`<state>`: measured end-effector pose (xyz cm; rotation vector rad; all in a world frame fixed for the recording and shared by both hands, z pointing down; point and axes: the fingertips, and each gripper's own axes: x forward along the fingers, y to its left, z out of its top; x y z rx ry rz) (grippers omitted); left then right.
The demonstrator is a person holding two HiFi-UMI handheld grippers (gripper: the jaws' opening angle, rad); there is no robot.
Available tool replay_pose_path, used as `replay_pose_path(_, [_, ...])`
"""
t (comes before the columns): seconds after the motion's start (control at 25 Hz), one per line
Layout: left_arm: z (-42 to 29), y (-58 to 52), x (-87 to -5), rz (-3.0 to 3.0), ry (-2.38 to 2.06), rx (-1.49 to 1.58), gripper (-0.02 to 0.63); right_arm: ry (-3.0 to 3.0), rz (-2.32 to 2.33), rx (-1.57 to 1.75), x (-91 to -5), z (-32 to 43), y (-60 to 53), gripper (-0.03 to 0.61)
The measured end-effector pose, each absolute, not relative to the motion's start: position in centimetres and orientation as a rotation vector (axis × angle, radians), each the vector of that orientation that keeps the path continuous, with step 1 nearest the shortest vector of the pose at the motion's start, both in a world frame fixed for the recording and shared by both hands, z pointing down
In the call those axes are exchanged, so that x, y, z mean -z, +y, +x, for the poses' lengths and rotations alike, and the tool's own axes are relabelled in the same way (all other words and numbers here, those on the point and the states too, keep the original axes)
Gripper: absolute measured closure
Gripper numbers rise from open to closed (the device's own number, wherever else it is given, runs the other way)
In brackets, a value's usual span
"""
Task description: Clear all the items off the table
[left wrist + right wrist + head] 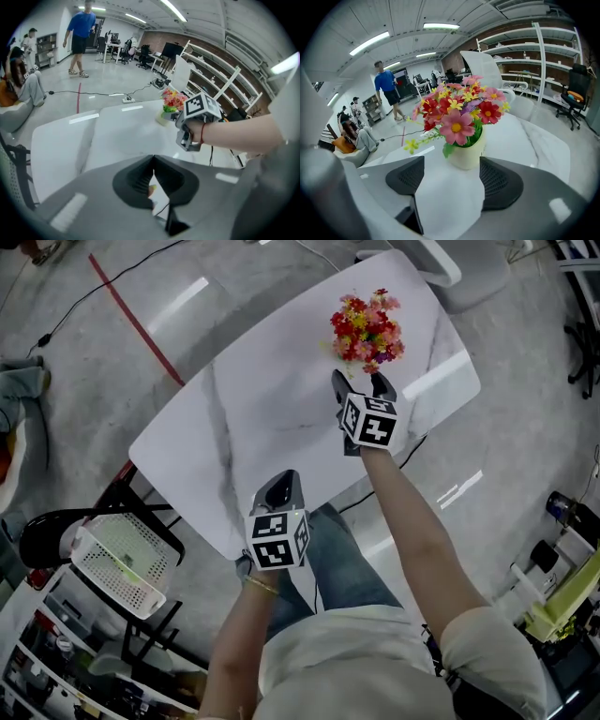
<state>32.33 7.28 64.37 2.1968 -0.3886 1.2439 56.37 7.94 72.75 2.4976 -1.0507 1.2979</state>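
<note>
A small cream pot of red, pink and yellow flowers (367, 331) (465, 154) (171, 102) stands on the white marble table (272, 418) near its far right corner. My right gripper (361, 381) (449, 180) is just short of the pot with its jaws open. The pot stands beyond the fingertips, in line with the gap, and the pads do not touch it. My left gripper (281, 486) (153, 176) hangs over the table's near edge, shut with nothing between its jaws.
A black chair with a white perforated basket (120, 561) stands at the left below the table. A cable runs on the floor under the table's right side. People sit and walk in the background of both gripper views, far from the table.
</note>
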Motion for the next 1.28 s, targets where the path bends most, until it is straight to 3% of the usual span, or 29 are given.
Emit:
replay_pose_path(0.6, [31.2,7.3,-67.5,2.131,-0.382,-1.316,0.604,-0.790,2.683,-1.274,-75.7,62.1,5.6,0.041])
replay_pose_path(1.28, [28.8,7.0,-68.8,2.078,-0.427,-1.324,0.604,-0.614,2.732,-1.267,-77.5,64.3,4.7,0.029])
